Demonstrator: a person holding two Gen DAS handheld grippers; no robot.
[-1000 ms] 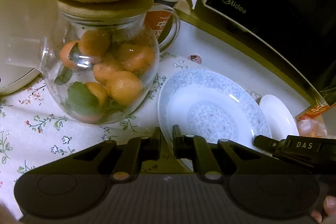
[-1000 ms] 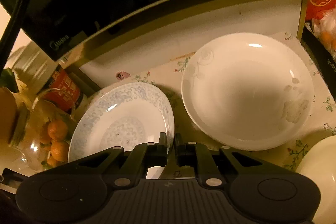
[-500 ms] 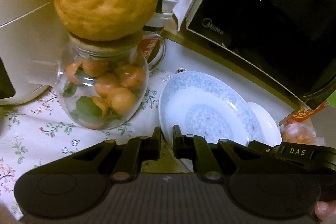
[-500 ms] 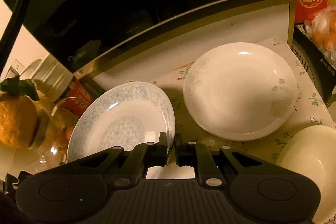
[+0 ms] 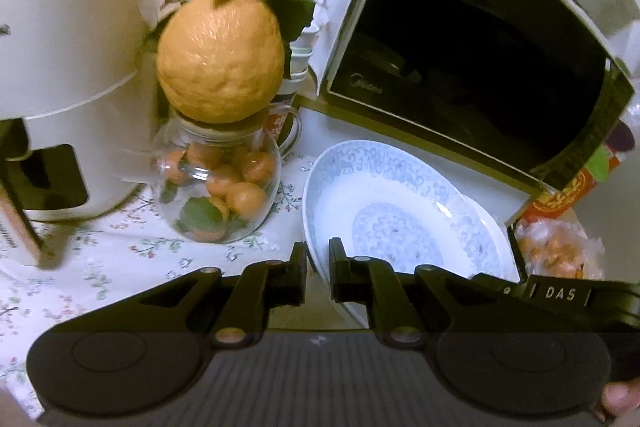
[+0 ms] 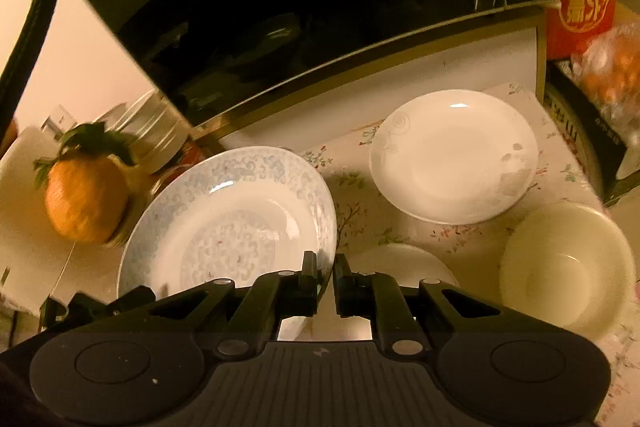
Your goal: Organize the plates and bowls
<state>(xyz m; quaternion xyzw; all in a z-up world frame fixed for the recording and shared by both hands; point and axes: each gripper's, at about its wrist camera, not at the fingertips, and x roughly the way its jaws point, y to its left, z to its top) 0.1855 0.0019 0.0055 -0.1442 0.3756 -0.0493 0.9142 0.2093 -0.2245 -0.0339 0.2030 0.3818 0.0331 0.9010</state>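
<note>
Left wrist view: the left gripper (image 5: pixel 318 267) pinches the near-left rim of the blue-patterned plate (image 5: pixel 404 211), which tilts above the flowered desk (image 5: pixel 100 267). To the left stand a glass jar (image 5: pixel 218 187) of small oranges with one large citrus fruit (image 5: pixel 220 63) on its lid, and a white appliance (image 5: pixel 72 67) farther left. A black microwave (image 5: pixel 472 47) fills the far right; a bag of oranges (image 5: pixel 556 247) lies right of the plate. Against a second ago, the jar and fruit look smaller and lower, and the appliance's front has come into sight.

Right wrist view: the right gripper (image 6: pixel 325 279) clamps the same plate's (image 6: pixel 228 223) right rim. One plain white plate (image 6: pixel 454 155) lies far right on the desk; one cream bowl (image 6: pixel 568 263) sits near right, newly seen whole. Another white dish (image 6: pixel 404 261) peeks just beyond the gripper. Two plates, one bowl counted.
</note>
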